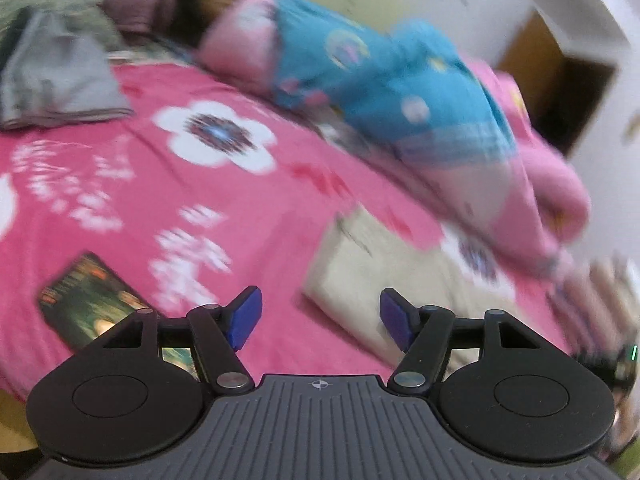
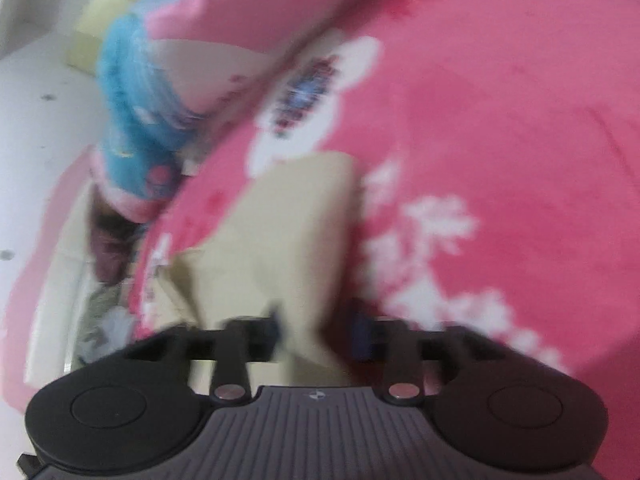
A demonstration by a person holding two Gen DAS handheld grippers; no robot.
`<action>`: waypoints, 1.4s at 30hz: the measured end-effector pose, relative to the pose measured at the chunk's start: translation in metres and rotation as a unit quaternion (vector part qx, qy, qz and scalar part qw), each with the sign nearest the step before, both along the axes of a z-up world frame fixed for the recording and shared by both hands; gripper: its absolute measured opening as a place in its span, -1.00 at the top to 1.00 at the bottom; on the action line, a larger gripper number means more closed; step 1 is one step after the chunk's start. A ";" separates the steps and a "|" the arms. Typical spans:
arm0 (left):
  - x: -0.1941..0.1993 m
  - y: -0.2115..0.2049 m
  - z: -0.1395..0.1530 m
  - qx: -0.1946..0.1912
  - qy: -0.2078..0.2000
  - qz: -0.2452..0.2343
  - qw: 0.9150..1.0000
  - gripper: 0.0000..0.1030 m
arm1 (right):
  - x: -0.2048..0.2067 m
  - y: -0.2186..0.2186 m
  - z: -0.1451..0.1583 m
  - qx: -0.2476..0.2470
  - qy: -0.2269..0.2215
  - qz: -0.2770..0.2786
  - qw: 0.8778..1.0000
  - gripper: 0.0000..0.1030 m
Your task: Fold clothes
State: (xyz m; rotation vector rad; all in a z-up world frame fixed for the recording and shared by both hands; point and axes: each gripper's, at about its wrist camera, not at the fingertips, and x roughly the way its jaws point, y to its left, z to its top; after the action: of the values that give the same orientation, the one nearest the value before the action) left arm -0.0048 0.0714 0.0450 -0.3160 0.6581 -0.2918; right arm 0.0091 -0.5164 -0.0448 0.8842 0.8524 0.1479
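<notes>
Beige folded garment (image 1: 376,280): lies flat on the pink floral bedsheet (image 1: 168,184), ahead of both grippers; also seen at (image 2: 288,232).
Left gripper (image 1: 320,318): blue pads spread wide, nothing between them, above the sheet.
Right gripper (image 2: 316,336): blurred; fingers apart with beige cloth showing in the gap, grasp cannot be told.
Grey folded clothes (image 1: 56,76): far corner of bed.
Blue-and-pink quilt (image 1: 384,76): bunched along the far edge.
Dark picture card (image 1: 84,300): on sheet, near left gripper.
</notes>
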 end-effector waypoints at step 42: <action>0.060 -0.075 -0.058 0.010 -0.091 -0.114 0.989 0.00 | 0.192 0.303 0.085 -0.117 -0.115 0.262 0.951 0.74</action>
State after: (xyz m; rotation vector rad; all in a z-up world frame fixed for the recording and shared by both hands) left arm 0.0556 -0.0039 -0.0133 -0.1920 0.5176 -0.5257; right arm 0.2015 -0.2137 0.0400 0.3917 0.8483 0.5905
